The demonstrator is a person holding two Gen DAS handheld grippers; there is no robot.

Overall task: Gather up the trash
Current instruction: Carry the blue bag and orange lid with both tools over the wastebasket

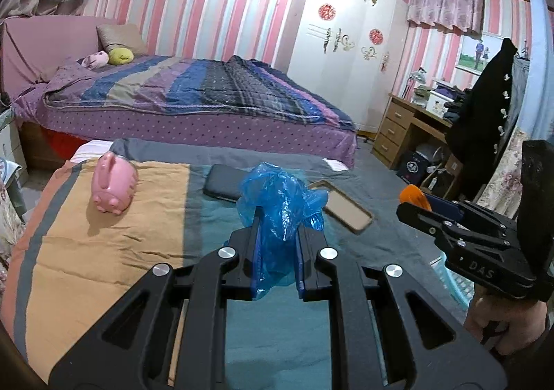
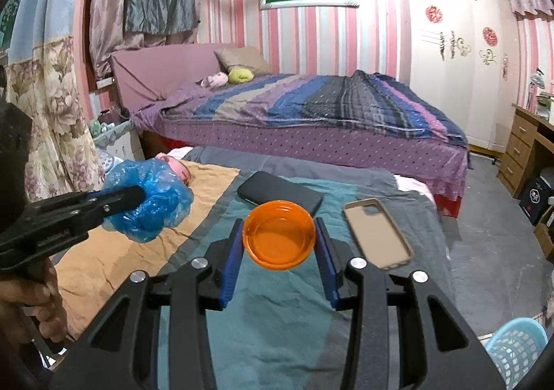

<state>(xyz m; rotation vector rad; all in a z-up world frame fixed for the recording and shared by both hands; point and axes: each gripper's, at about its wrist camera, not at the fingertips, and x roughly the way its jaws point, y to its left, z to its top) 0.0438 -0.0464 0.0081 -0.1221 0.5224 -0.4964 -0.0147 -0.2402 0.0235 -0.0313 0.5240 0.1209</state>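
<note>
My left gripper (image 1: pixel 278 217) is shut on a crumpled blue plastic bag (image 1: pixel 282 199), which bulges up and forward past the fingertips above the striped cover. From the right wrist the same bag (image 2: pixel 152 203) shows at the left, pinched in that left gripper (image 2: pixel 138 196). My right gripper (image 2: pixel 279 234) is shut on an orange plastic lid (image 2: pixel 279 234), hollow side facing the camera, pressed between the blue pads. In the left wrist view the right gripper (image 1: pixel 412 205) sits at the right edge with the orange lid (image 1: pixel 413 196) at its tip.
On the cover lie a pink piggy bank (image 1: pixel 114 184), a black phone (image 2: pixel 280 196) and a beige phone case (image 2: pixel 377 234). A light blue basket (image 2: pixel 517 352) stands on the floor at lower right. Behind is a large bed (image 1: pixel 194 96), a white wardrobe and a wooden desk (image 1: pixel 405 127).
</note>
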